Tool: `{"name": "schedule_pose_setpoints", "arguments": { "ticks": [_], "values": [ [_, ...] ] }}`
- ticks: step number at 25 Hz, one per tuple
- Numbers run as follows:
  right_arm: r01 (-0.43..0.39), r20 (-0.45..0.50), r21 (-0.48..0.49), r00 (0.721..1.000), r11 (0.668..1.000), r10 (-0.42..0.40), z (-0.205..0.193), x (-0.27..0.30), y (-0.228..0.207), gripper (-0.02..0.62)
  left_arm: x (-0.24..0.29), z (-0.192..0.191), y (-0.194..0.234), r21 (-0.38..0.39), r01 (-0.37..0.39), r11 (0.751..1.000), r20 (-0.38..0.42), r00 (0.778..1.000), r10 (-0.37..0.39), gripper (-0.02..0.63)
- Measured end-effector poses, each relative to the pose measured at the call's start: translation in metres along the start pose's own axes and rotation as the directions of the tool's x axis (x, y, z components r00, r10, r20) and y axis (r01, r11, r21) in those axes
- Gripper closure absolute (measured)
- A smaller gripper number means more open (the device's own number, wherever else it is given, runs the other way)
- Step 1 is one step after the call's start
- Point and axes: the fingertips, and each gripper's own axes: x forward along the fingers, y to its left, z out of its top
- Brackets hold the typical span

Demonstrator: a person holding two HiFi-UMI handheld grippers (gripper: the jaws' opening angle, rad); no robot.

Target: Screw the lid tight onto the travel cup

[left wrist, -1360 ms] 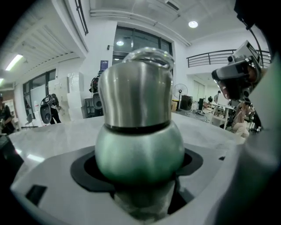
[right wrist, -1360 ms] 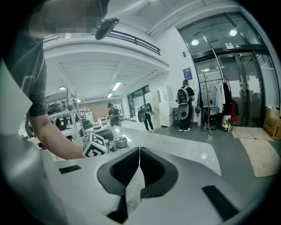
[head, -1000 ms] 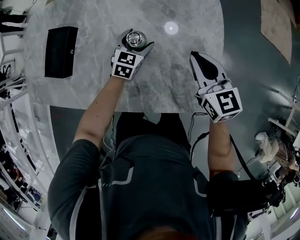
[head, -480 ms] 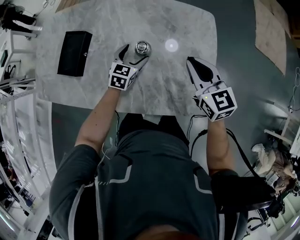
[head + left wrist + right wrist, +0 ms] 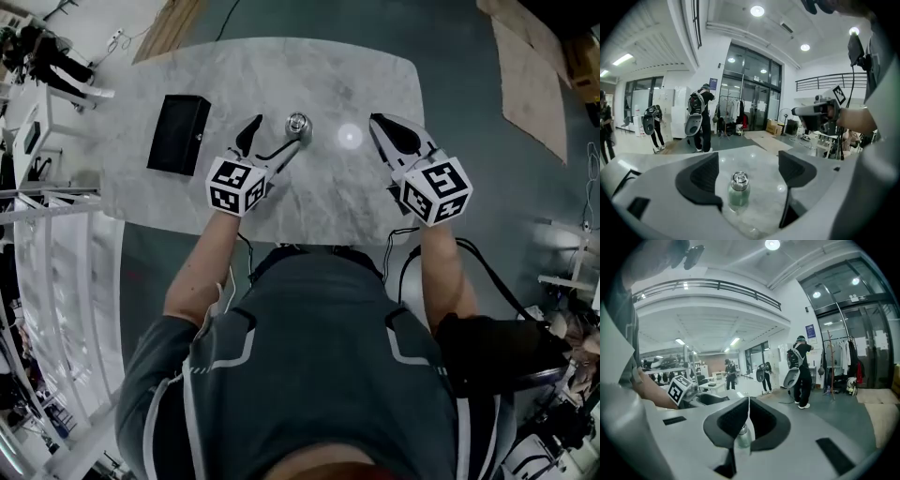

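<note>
**A:** So, what are the two tools doing right now?

**B:** The left gripper has its jaws spread wide and pinches nothing. In the left gripper view, both dark pads stand clear on either side of the travel cup, with bare marble showing between pad and cup. The right gripper has its jaws pressed together and is empty. The cup only shows beyond the seam where they meet.

**B:** And the cup itself?

**A:** It stands upright on the marble table, just past the left gripper's fingertips. The right gripper is off to the cup's right and apart from it, with a bright lamp reflection between them. A shiny metal lid sits on the cup's mouth, and it looks level. A black box lies well to the cup's left.

**A:** Why would they be held that way?

**B:** My guess is that the open pair is lined up with the cup's body, as you would to steady it. The closed pair is kept aside where it can't knock it over.

**A:** Is the lid tight?

**B:** I can't tell. A lid seated like this fits one resting loosely that needs turning, or one wound home and released.
</note>
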Motion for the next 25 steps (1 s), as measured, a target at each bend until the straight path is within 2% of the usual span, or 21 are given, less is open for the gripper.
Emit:
{"name": "schedule_pose_setpoints", "arguments": {
  "ticks": [3, 5, 6, 8, 9, 15, 19, 22, 25],
  "values": [
    [-0.029, 0.019, -0.008, 0.999, 1.0, 0.029, 0.018, 0.007, 0.009, 0.563, -0.02, 0.024, -0.003, -0.009, 0.019, 1.0, 0.04, 0.999, -0.019, 0.204],
    [-0.025, 0.038, -0.014, 0.999, 1.0, 0.026, 0.032, 0.01, 0.009, 0.563, -0.033, 0.05, 0.004, -0.026, -0.004, 1.0, 0.105, 0.994, 0.006, 0.209],
    [-0.021, 0.051, -0.011, 0.998, 1.0, 0.022, 0.039, 0.011, 0.008, 0.563, -0.039, 0.065, 0.01, -0.04, -0.027, 0.999, 0.142, 0.989, 0.032, 0.225],
    [-0.019, 0.073, 0.001, 0.997, 1.0, 0.019, 0.052, 0.013, 0.007, 0.563, -0.049, 0.09, 0.022, -0.056, -0.069, 0.996, 0.193, 0.978, 0.078, 0.33],
    [-0.021, 0.079, 0.005, 0.997, 1.0, 0.02, 0.057, 0.013, 0.008, 0.563, -0.054, 0.099, 0.025, -0.049, -0.08, 0.996, 0.203, 0.975, 0.089, 0.341],
    [-0.013, 0.116, 0.036, 0.993, 0.999, 0.009, 0.081, -0.002, 0.01, 0.563, -0.083, 0.137, 0.022, -0.006, -0.105, 0.994, 0.234, 0.967, 0.104, 0.376],
    [0.001, 0.119, 0.034, 0.993, 0.999, -0.005, 0.089, -0.004, 0.003, 0.563, -0.088, 0.154, 0.015, -0.019, -0.037, 0.999, 0.261, 0.964, 0.041, 0.491],
    [0.017, 0.118, 0.053, 0.993, 0.998, -0.023, 0.093, -0.008, -0.006, 0.565, -0.089, 0.166, 0.014, -0.059, -0.03, 0.998, 0.273, 0.961, 0.045, 0.591],
    [0.033, 0.102, 0.068, 0.994, 0.997, -0.04, 0.091, -0.006, -0.007, 0.566, -0.091, 0.167, 0.012, -0.091, -0.028, 0.995, 0.251, 0.967, 0.05, 0.597]
  ]
}}
